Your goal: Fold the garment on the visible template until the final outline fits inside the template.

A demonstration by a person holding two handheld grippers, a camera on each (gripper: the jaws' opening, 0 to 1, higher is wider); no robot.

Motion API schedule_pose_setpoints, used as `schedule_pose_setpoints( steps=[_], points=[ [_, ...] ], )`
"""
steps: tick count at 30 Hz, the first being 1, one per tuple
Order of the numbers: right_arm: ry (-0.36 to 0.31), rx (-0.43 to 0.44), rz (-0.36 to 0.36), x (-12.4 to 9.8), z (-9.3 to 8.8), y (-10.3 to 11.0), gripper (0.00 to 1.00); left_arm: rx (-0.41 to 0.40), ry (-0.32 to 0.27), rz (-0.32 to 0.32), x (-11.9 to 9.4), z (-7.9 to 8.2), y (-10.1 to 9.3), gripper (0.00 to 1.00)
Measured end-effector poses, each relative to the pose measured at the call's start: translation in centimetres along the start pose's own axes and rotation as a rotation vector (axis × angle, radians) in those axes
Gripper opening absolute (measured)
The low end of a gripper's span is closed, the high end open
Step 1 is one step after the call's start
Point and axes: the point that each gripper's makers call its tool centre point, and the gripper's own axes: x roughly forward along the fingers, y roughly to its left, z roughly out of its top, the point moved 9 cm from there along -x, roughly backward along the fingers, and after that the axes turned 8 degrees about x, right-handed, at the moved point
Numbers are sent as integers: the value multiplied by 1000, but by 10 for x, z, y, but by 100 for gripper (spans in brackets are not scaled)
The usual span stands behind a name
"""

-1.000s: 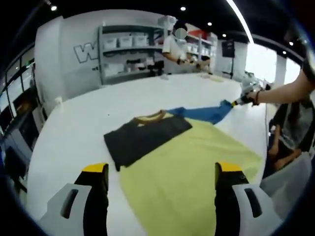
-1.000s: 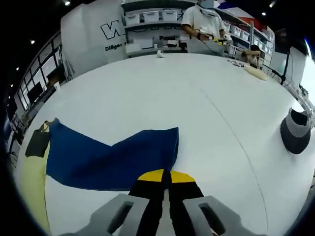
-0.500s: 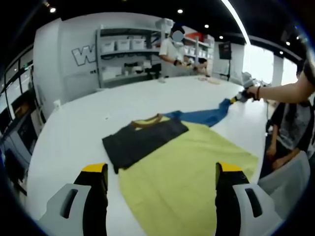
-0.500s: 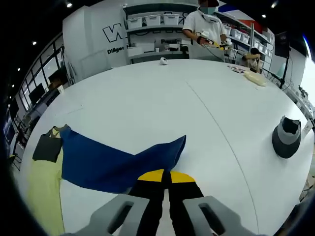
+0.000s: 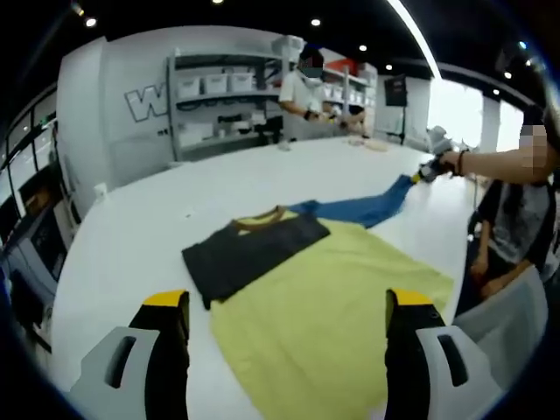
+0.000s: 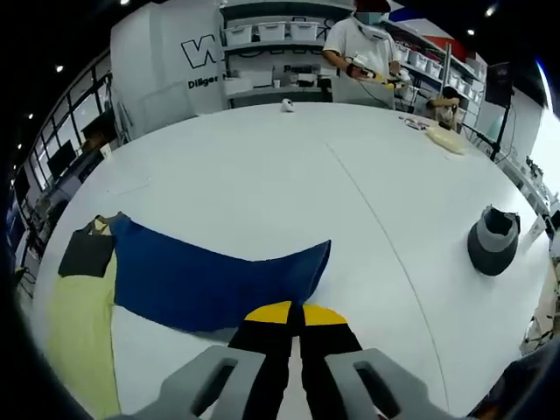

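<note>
Spreading across both views is a wide white table (image 6: 289, 175), the largest thing here, with shelving (image 5: 223, 96) holding white bins along the far wall and a person in a white top (image 6: 363, 52) standing at the table's far edge. On the table lies the garment (image 5: 324, 306), mostly pale yellow, with a dark grey panel (image 5: 249, 254) near its collar and a blue sleeve (image 5: 354, 210) stretched out toward the table's right edge as the left gripper view frames it. In the right gripper view the same blue sleeve (image 6: 210, 280) runs from the yellow body (image 6: 79, 332) at the table's near left edge over to the gripper. No separate template outline can be made out under the cloth.

The right gripper (image 6: 293, 317) has its yellow-tipped jaws pressed together, pinching the end of the blue sleeve; in the left gripper view it appears small at the table's right edge (image 5: 426, 173), held by a person's hand (image 5: 451, 162), with the sleeve end at its tip. The left gripper (image 5: 284, 302) hangs above the near edge of the yellow body with its jaws spread wide and nothing between them.

A dark grey and black cap-like object (image 6: 493, 241) sits alone near the table's right edge in the right gripper view, well apart from the garment. Small items (image 6: 442, 136) lie near the far right edge.
</note>
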Motion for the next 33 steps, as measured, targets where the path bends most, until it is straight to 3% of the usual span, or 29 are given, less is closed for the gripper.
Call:
schedule_pose_setpoints(
  steps=[9,13,20,27,33],
  points=[
    [-3,-78,57,1,13,38,0,28,-2,3,-9,-2,-1,98],
    [-16,-120,91,-7,13,68,0,15,9,-6,-11,-5,-3,99],
    [-50,-144,180,-6,29,104,0,-5,26,-19,-18,-11,-4,99],
    [-67,-209,254,-11,31,151,0,-34,5,-1,-29,-12,-1,99],
    [-76,-252,291,-7,37,177,0,-25,18,-29,-37,-16,-2,98]
  ],
)
